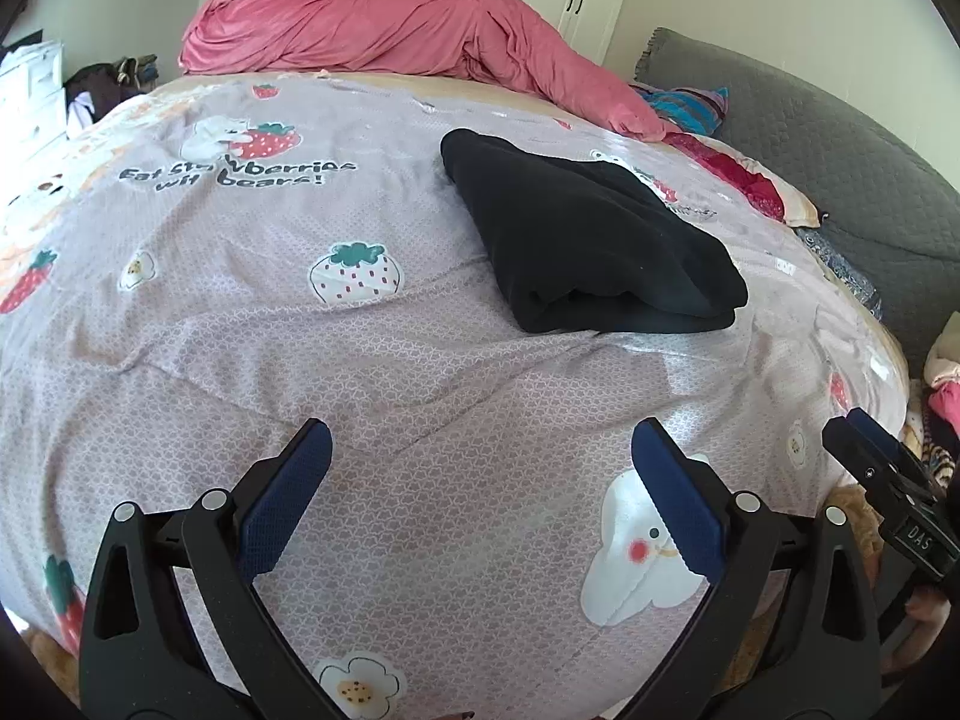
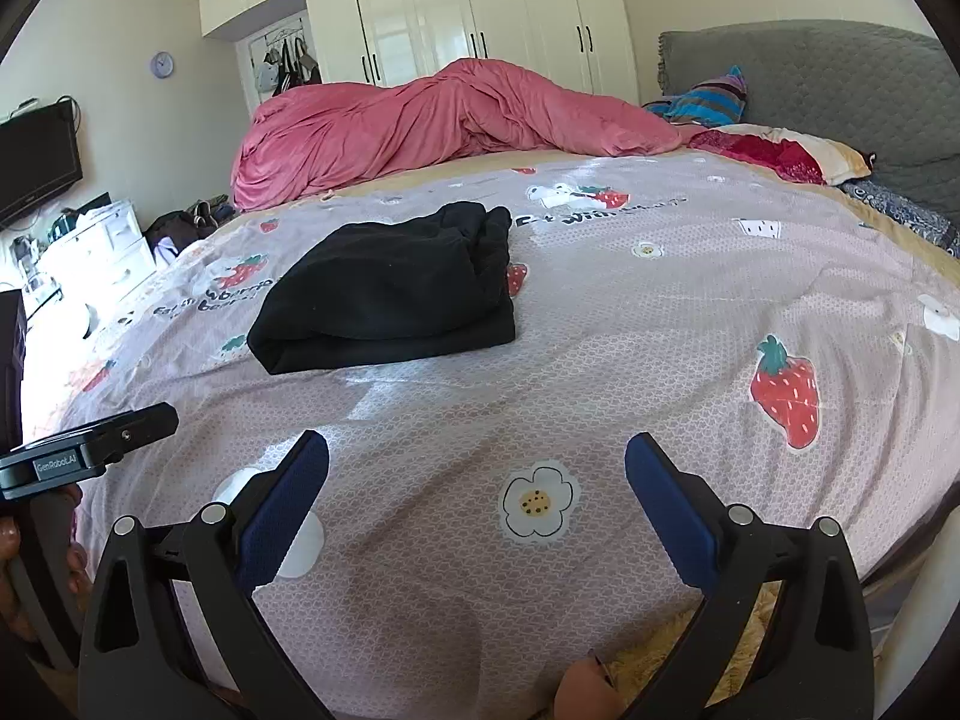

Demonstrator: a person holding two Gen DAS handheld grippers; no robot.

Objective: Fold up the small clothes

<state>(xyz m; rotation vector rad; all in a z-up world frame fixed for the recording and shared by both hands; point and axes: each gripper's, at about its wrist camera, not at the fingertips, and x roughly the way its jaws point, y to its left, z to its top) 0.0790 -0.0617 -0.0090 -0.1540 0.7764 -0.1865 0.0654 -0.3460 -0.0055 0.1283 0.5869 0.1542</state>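
Bedspread (image 1: 390, 360) holds folded black garment (image 1: 588, 240); only right view shows television (image 2: 36, 156).

Strawberry-print bedsheet (image 2: 660, 312), crumpled pink duvet (image 2: 432, 120), grey headboard (image 2: 840, 78), white wardrobe (image 2: 480, 6), wall clock (image 2: 161, 65)

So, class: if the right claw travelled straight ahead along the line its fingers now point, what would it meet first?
Probably the printed bedsheet. The open right claw aims over bare sheet; the folded black garment lies ahead but left of its line, though depth is hard to judge.
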